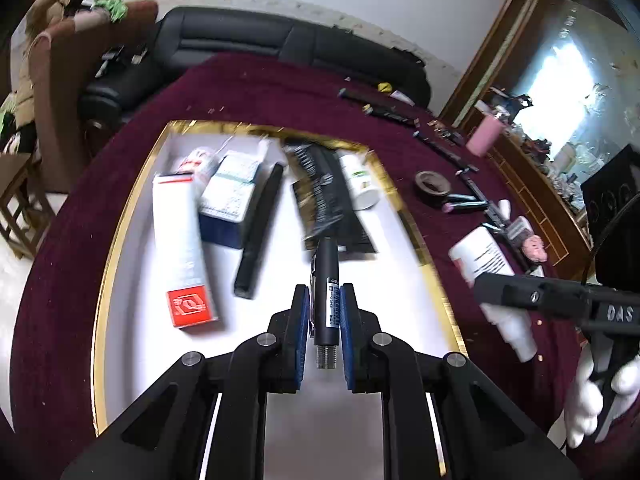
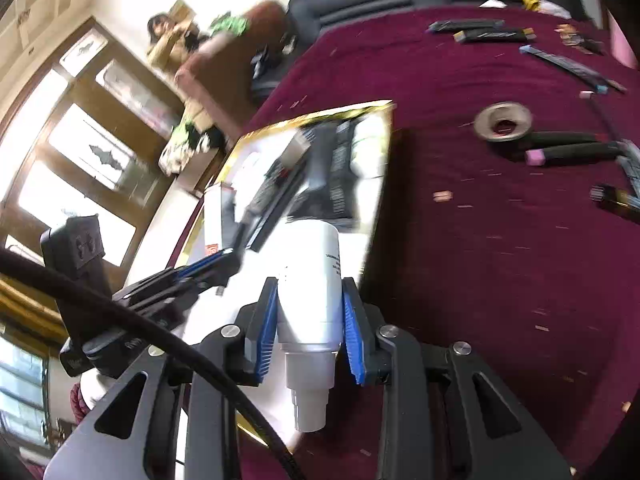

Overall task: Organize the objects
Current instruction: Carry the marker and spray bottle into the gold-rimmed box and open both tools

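- Where the left wrist view looks down, the left hand-held gripper (image 1: 324,320) is clamped nearly closed on a dark pen (image 1: 326,292), blue pads on both sides of the barrel; threaded metal end toward the camera, other end pointing out over the tray.
- Below it, a white tray with a gold rim (image 1: 120,248) sits on a table under a maroon cloth (image 1: 260,88).
- In the tray: a long white box with a red end (image 1: 180,248), a blue-and-white box (image 1: 230,196) just beside it, a black stick-shaped item (image 1: 260,232), a black printed packet (image 1: 324,196), a white bottle with a green label (image 1: 358,180) near the far right rim. Much of this is motion-blurred.
- At right, off the tray: the right hand-held gripper (image 1: 492,292) with a white tube (image 1: 484,260) in it, and a white-gloved hand (image 1: 596,400) below.
- Loose on the cloth beyond: a roll of tape (image 1: 432,186), dark sticks, a pink cylinder (image 1: 484,140).

- Right wrist view: right hand-held gripper (image 2: 310,320) is part-open and gripping the white tube (image 2: 310,280) across its body; the stepped cap points toward the camera, the tube hangs over the tray's near right edge (image 2: 376,208).
- Left hand-held gripper (image 2: 216,264) shows at left over the tray, pen hard to make out.
- The tape roll (image 2: 504,122) and pink-tipped dark sticks (image 2: 568,152) lie on the cloth to the right, well apart from the tray.
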{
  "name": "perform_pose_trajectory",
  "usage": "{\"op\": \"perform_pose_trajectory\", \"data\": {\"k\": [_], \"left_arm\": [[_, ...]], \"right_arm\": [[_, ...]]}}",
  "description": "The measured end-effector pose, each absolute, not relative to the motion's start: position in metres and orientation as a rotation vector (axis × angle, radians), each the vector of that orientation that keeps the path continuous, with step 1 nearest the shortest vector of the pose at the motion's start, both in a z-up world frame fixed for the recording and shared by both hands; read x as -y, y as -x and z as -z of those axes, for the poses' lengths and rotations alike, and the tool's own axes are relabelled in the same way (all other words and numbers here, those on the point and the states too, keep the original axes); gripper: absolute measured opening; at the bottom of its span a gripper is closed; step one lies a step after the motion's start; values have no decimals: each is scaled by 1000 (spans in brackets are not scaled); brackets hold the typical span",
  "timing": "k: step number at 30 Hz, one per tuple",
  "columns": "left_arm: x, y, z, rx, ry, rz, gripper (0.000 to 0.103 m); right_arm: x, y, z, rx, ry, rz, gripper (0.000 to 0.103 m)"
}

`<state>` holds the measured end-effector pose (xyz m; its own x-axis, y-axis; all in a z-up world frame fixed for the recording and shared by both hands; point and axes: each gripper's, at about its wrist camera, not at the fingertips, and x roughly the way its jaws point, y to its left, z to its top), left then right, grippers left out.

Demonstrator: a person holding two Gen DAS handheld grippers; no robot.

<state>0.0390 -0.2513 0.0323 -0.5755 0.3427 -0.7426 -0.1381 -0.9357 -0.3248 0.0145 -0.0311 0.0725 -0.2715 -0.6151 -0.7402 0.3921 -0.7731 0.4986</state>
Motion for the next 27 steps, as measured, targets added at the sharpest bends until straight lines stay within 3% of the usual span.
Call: {"op": "perform_pose_trajectory", "data": {"k": [16, 21, 23, 27], "left_arm": [[275, -16, -16, 429, 1336, -2511, 13], [278, -17, -17, 476, 1323, -2520, 29], [279, -18, -19, 490, 1306, -2522, 29], [284, -21, -25, 533, 1275, -2536, 30]], "right_arm": [[106, 20, -29, 183, -1463, 2105, 28], [104, 19, -32, 162, -1450, 2154, 32], [103, 20, -33, 171, -1443, 2160, 37], [101, 22, -36, 183, -1431, 2152, 37]]}}
